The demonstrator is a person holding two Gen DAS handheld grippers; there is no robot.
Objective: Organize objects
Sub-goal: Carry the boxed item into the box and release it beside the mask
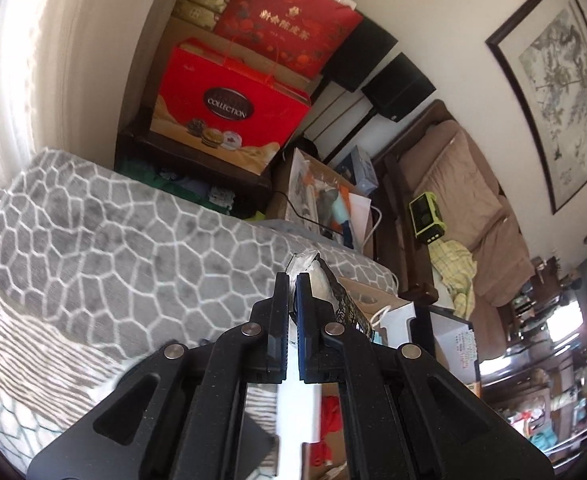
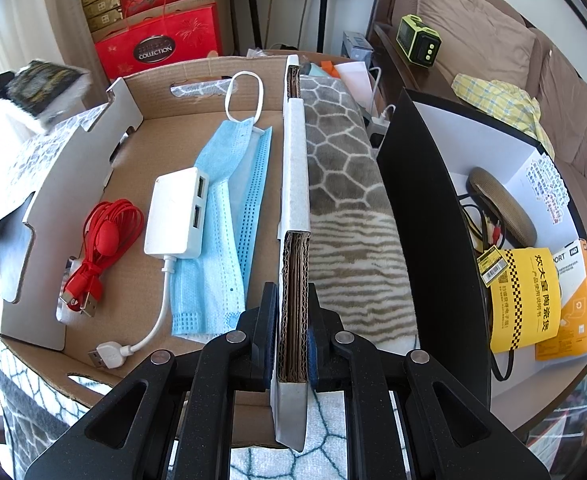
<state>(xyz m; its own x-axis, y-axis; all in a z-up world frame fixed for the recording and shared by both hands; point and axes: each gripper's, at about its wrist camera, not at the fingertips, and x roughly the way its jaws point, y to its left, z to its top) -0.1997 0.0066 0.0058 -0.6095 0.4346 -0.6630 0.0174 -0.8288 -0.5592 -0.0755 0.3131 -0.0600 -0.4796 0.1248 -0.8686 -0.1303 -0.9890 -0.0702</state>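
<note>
One open brown cardboard box (image 2: 141,140) lies on the grey patterned blanket (image 2: 341,168). In it are one red coiled cable (image 2: 105,236), one white two-port USB hub (image 2: 175,214) and two blue face masks (image 2: 229,184), with bare floor at its far end. The right claw (image 2: 291,344) pinches the box's side wall. The left claw (image 1: 292,292) holds one black-and-silver foil packet (image 1: 333,288) up over the blanket. A red box (image 2: 153,50) reads "COLLECTION".

Packet (image 1: 333,292) print too blurred to read; its base hidden behind left gripper (image 1: 292,280) fingers.
</note>
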